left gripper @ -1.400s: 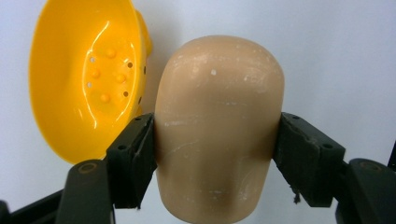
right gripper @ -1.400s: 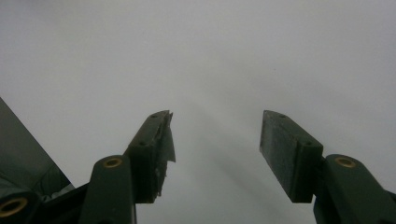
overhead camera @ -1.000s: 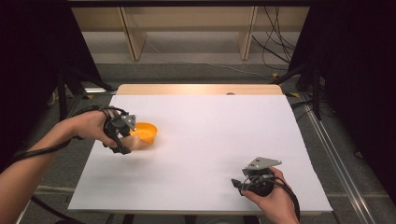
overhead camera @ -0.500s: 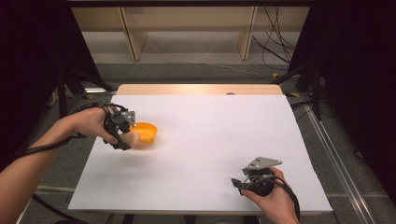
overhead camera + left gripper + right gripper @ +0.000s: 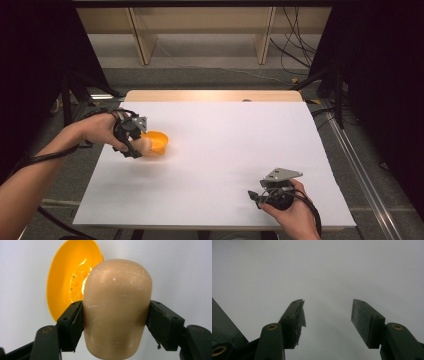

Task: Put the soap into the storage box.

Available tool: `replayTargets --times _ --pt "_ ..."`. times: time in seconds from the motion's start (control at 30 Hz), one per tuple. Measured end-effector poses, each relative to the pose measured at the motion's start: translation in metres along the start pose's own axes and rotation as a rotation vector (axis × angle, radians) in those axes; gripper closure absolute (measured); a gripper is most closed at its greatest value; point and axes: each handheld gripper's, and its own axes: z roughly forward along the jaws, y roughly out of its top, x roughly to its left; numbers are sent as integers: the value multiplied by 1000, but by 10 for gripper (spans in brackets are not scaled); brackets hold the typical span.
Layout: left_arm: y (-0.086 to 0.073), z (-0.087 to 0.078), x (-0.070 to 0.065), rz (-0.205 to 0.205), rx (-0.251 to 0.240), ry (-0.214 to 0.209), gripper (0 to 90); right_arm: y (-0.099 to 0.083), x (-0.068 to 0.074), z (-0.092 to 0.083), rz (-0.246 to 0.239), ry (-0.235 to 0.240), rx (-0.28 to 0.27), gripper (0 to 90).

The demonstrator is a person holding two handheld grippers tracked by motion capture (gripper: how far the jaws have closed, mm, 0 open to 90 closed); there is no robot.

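My left gripper (image 5: 139, 148) is shut on a smooth tan rounded piece (image 5: 117, 302); both black pads press its sides in the left gripper view. Behind the piece an orange bowl (image 5: 67, 282) sits on the white table, with small bumps inside it. In the high view the bowl (image 5: 158, 141) is at the table's left, and the tan piece (image 5: 145, 145) hangs at its near-left rim. My right gripper (image 5: 253, 194) rests near the front right edge. In the right gripper view its jaws (image 5: 327, 312) stand open with nothing between them.
The white tabletop (image 5: 225, 145) has a wooden strip (image 5: 215, 95) along its far edge. Wooden shelf legs (image 5: 142, 40) and cables (image 5: 295, 50) lie on the floor beyond. Dark frames stand at both sides of the table.
The left hand and the tan piece have shifted only slightly beside the bowl. The right gripper has not moved.
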Motion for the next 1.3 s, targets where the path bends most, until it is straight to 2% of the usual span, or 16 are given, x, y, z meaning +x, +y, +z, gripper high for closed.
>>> replayTargets --times 0.1,0.2,0.3,0.37,0.47,0.57,0.7,1.13,1.17,1.2,1.3 --pt "0 1 1 -2 1 2 319 0 0 0 8 2 -4 438" --pt "0 1 2 -3 4 5 319 0 -1 0 -9 -2 -12 438" --pt "1 1 3 -7 -5 11 319 -1 1 0 9 -3 -10 438" --pt "1 2 3 -8 -4 15 319 0 -1 0 -13 -3 -11 438" --pt "3 2 4 -8 -4 22 319 0 -1 0 -16 -4 -13 438" --pt "4 2 5 -12 -9 26 319 0 0 -1 16 -5 -2 438" --pt "5 3 6 -5 2 37 319 0 0 -1 15 -6 -3 438" --pt "6 7 10 3 -8 77 319 0 0 -1 15 -6 -4 438" --pt "6 7 10 1 -10 80 319 0 0 -1 16 -6 -4 438" --pt "5 7 8 -26 -13 74 319 0 0 -1 16 -7 -4 438" --pt "6 8 12 2 -18 89 319 0 0 -1 14 -7 -3 438"
